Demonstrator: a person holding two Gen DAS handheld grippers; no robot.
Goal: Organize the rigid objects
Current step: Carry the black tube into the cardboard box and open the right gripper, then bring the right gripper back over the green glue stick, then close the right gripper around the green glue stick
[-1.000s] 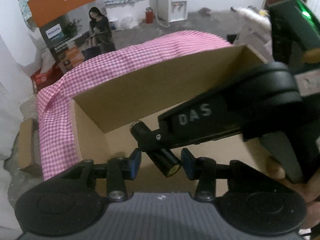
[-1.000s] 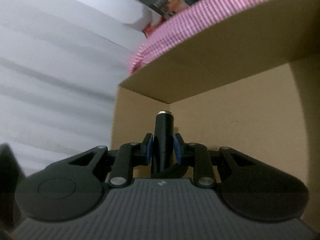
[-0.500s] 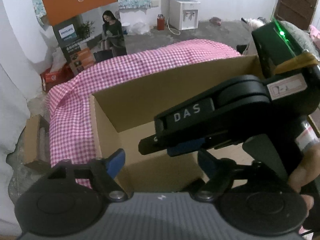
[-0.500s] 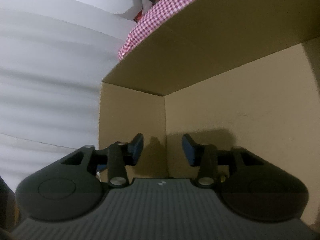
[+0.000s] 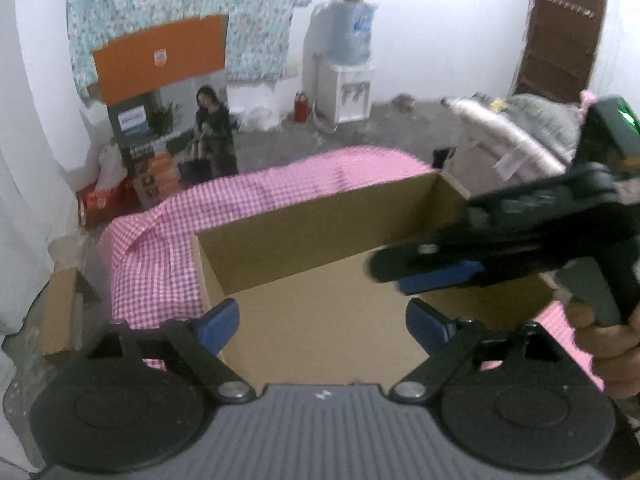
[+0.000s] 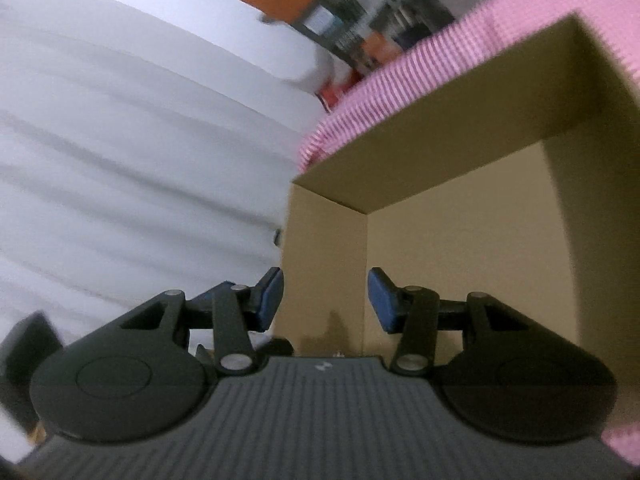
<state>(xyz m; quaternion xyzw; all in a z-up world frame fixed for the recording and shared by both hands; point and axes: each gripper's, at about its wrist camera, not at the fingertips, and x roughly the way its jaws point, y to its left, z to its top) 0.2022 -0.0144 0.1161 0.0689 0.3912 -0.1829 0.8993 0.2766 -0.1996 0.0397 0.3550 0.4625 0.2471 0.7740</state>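
An open cardboard box (image 5: 304, 236) sits on a pink checked cloth (image 5: 160, 248). My left gripper (image 5: 324, 324) hovers over its near edge, jaws opening wide, nothing between the blue pads. My right gripper (image 5: 404, 276) reaches in from the right above the box floor, held by a hand (image 5: 612, 344). In the right wrist view the right gripper (image 6: 326, 300) faces an inner corner of the box (image 6: 460, 264); its jaws are opening with nothing between them. The visible part of the box floor is bare. The pink cloth (image 6: 400, 76) shows behind the box rim.
A small cardboard carton (image 5: 60, 316) stands on the floor at left. Behind the table are printed orange-and-dark boxes (image 5: 160, 120), a water dispenser (image 5: 344, 92) and a brown door (image 5: 560, 28). A pale bundle (image 5: 520, 132) lies right of the box. White curtain (image 6: 120, 160) hangs at left.
Both grippers let go of the black cylinders they held, opened, and rose back from inside the box. The cylinders are now out of sight.
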